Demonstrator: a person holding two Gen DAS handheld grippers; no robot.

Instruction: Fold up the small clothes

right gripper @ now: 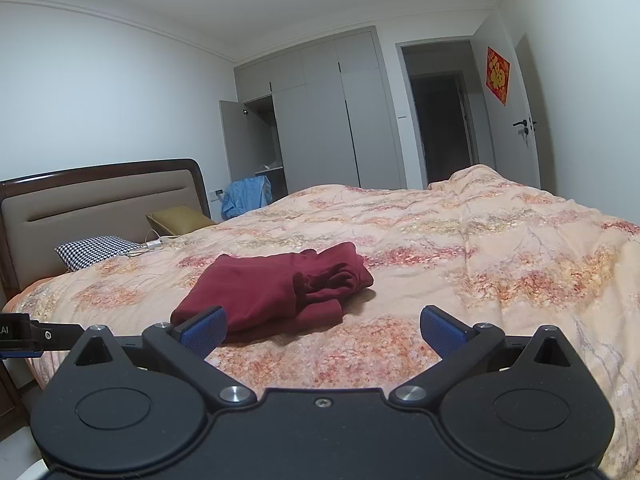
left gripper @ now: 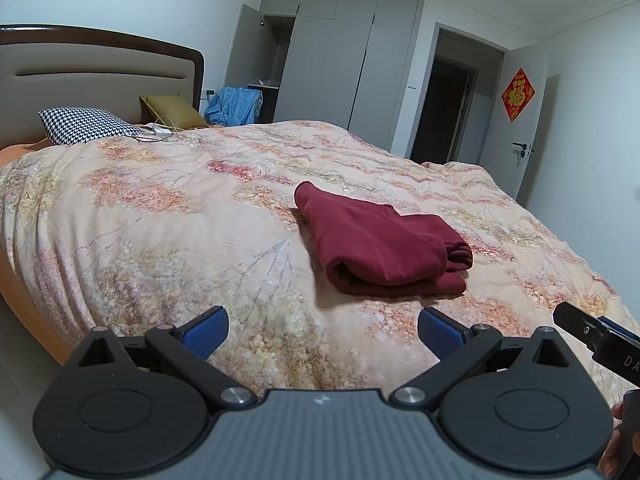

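A dark red garment (left gripper: 376,240) lies folded on the bed (left gripper: 160,216), near the middle of the quilt. The fabric is a soft, matte knit, stacked in several thick layers with rounded fold edges. In the left wrist view the bundle is roughly oblong, its long axis running from the far left to the near right; the near right end shows a rolled, open edge above a flat bottom layer. In the right wrist view the same garment (right gripper: 276,288) shows a smooth flat panel on the left and a bunched, wrinkled mass on the right.

The quilt is a puffy, quilted cloth printed with peach, pink and yellow floral branches, creased in shallow ridges.

The left gripper (left gripper: 323,332) hovers above the near part of the quilt, well short of the garment. Its fingers (left gripper: 208,330) are spread wide apart and hold nothing; the pads are blue with a fine ribbed texture, mounted on black hard-plastic arms.

The right gripper (right gripper: 324,330) is likewise spread wide and empty, with the same blue ribbed fingers (right gripper: 442,330). Its left finger overlaps the near edge of the garment in the view; contact cannot be determined.

A padded headboard (left gripper: 100,76) with a dark wooden frame stands at the far left, with a houndstooth pillow (left gripper: 86,124) before it.
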